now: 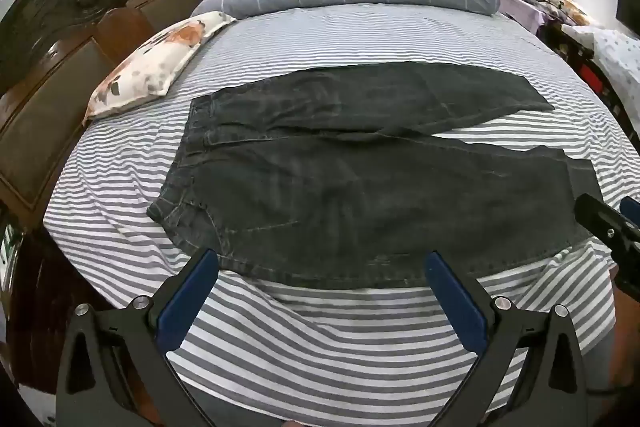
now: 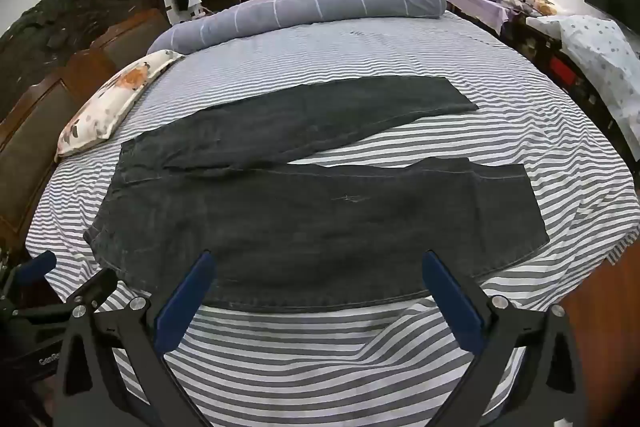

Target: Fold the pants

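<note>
Now | pants point(image 1: 360, 187) lengthwise left-right, waist left | both claws spread, empty

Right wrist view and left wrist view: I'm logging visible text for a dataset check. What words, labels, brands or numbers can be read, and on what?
"GenRo": white letters, cut off by the right gripper's arm, on the black body of the left gripper at the lower left of the right wrist view.
No readable text on the pants, the striped sheet or the floral pillow.
</note>
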Motion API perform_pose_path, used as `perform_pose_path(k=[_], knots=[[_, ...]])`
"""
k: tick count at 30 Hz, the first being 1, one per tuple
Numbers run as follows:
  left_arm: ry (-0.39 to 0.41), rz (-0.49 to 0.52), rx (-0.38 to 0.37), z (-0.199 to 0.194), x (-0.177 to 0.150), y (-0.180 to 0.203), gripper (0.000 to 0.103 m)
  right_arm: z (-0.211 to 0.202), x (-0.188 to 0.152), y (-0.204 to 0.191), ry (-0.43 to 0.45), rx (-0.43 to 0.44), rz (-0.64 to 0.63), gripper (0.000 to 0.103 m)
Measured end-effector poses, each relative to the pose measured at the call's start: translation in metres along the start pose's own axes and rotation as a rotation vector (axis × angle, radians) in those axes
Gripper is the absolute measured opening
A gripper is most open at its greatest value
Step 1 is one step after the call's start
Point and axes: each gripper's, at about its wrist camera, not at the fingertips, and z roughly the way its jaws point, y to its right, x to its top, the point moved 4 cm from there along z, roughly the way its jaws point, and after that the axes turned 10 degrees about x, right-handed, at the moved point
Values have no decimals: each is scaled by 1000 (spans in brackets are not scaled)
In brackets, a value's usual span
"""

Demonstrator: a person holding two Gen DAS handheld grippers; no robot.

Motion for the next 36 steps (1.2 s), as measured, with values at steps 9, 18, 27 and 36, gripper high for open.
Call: perform_pose_path(k=[9,18,27,36], knots=[[-85,-27,-25,17,-8,1,100,0,-1,8,1,7,22,103],[-92,-8,-30,21,-18,2,94,-1,3,9,3,-52,13,103],[-67,-65,-32,29,-15,-14,94,2,2,11,-5,-41,19,103],[-52,-56,-33,31,-16,-13,94,7,0,11,-23,-27,25,103]])
